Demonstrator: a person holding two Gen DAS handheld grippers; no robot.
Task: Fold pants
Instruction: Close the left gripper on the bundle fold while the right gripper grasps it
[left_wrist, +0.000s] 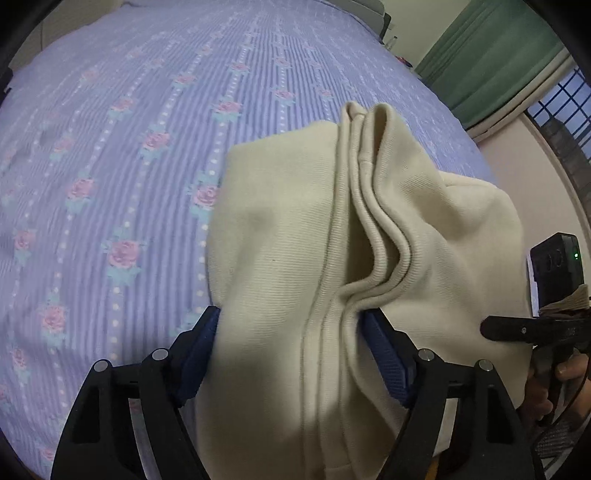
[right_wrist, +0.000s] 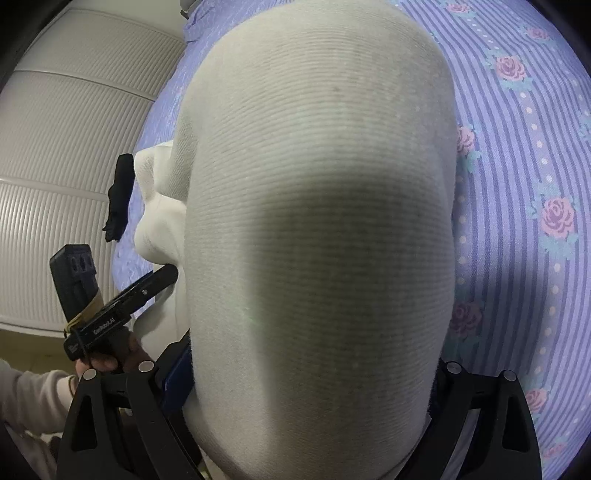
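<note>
Left wrist view: bedspread (left_wrist: 110, 147) lay beneath cream pants (left_wrist: 288, 240); long axis and seams ran away from camera. Left gripper (left_wrist: 291, 354) pads pressed bunched fabric between them. Right gripper (right_wrist: 306, 387) likewise clamped draped fabric, jaws wide.

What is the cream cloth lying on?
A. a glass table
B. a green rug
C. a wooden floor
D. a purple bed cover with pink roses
D. In the left wrist view the pants spread over a purple striped bed cover printed with pink roses, and the right wrist view shows the same cover beside the cloth.
</note>
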